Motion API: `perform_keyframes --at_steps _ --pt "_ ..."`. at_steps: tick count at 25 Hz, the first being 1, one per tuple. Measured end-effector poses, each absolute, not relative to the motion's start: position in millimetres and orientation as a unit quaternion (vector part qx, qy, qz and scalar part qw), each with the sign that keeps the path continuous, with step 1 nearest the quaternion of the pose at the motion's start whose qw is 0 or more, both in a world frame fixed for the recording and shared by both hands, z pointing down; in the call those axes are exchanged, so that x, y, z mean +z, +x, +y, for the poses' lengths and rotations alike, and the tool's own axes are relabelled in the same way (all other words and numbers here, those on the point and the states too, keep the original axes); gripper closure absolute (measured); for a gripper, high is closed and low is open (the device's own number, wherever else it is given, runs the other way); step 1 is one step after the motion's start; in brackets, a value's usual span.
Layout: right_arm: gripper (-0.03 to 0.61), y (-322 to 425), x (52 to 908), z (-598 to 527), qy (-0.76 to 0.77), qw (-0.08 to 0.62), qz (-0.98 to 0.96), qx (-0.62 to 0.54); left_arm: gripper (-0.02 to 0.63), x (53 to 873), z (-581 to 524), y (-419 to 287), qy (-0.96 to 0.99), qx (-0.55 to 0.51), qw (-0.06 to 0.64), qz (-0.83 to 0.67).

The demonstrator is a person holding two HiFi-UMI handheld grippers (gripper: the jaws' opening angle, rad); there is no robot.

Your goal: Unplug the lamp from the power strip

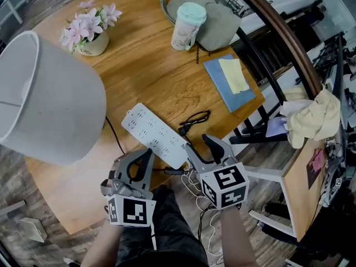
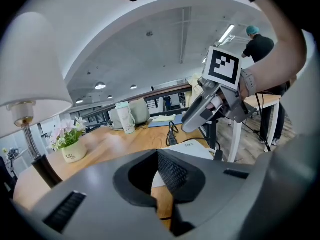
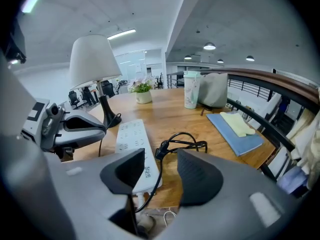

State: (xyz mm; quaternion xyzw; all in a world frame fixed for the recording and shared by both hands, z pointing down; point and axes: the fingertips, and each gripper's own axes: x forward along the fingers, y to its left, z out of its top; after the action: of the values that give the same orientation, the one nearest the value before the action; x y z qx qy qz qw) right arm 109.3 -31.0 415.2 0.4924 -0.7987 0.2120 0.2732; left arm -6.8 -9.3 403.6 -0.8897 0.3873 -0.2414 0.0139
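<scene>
Plug (image 3: 161, 151) of the lamp (image 1: 47, 93) lies loose on the counter (image 1: 156, 77) just beside the power strip (image 1: 153, 133), so unplugging looks done; right gripper (image 3: 162, 173) jaws gape empty over its cord (image 3: 152, 193), left gripper (image 2: 158, 170) jaws together, empty; next, likely, both withdraw

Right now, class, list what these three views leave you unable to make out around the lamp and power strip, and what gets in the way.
Head view: the lamp's base and stem, hidden under its own shade.
Right gripper view: the power strip's near end, behind the open right gripper's own jaw; its label print, too small.
Left gripper view: most of the power strip, blocked by the shut left gripper.
</scene>
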Motion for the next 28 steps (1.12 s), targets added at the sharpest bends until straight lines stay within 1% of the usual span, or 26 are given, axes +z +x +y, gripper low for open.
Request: perform_keyframes --at_steps 5,7,12,15,17,25,28 --pt "0.388 88.2 374.5 -31.5 0.466 0.212 -0.846 0.148 0.621 392.8 -18.8 -8.1 -0.888 -0.208 -0.028 0.409" --pt "0.426 78.2 359.9 -30.2 0.457 0.19 -0.86 0.12 0.621 389.8 -25.1 -11.7 -0.884 -0.2 -0.04 0.421" --pt "0.526 65.9 333.1 -24.7 0.452 0.165 -0.873 0.08 0.621 378.4 -24.2 -9.6 -0.886 -0.193 -0.027 0.422" --pt "0.571 62.9 317.4 -23.3 0.457 0.149 -0.874 0.065 0.621 364.7 -24.6 -5.9 -0.889 -0.18 -0.021 0.42" --pt "0.571 62.1 308.0 -22.1 0.46 0.14 -0.875 0.057 0.621 354.2 -25.2 -3.1 -0.893 -0.166 -0.02 0.417" --pt "0.571 64.4 285.6 -12.4 0.463 0.111 -0.878 0.049 0.621 319.1 -22.7 0.3 -0.901 -0.114 -0.052 0.415" --pt "0.571 65.8 278.6 -11.9 0.466 0.101 -0.878 0.048 0.621 304.6 -23.2 -1.3 -0.901 -0.097 -0.048 0.42"
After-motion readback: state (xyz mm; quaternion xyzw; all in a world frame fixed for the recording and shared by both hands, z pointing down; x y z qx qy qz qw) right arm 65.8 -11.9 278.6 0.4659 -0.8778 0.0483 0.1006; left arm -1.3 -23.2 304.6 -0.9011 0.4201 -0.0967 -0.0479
